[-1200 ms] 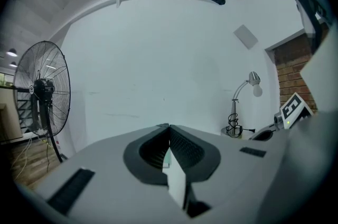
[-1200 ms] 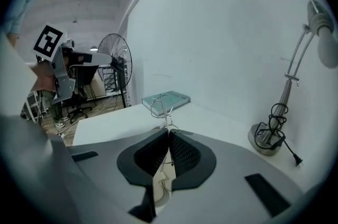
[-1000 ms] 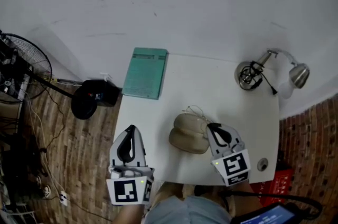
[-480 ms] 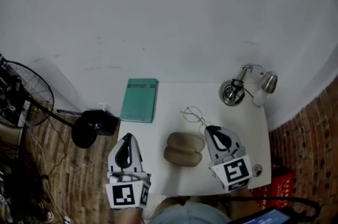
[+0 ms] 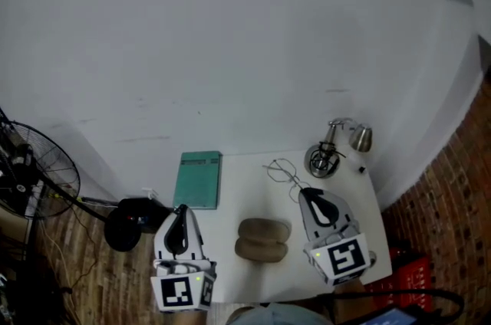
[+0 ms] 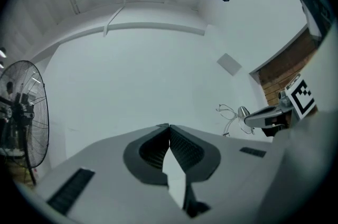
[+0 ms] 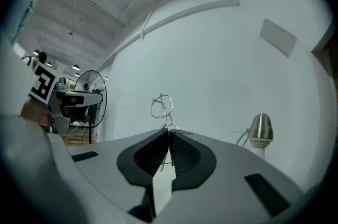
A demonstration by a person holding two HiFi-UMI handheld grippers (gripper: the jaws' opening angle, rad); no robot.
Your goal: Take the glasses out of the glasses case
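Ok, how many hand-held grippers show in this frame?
2. The left hand-held gripper is by the table's left edge, shut and empty; the right hand-held gripper is over the table, shut on the glasses.

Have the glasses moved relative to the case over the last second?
Yes. The glasses, pinched in the right hand-held gripper, were at the far edge of the case; now they are clear of it, nearer the lamp.

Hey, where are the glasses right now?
In the head view, the glasses are pinched in the right gripper over the right side of the white table, between the glasses case and the desk lamp.
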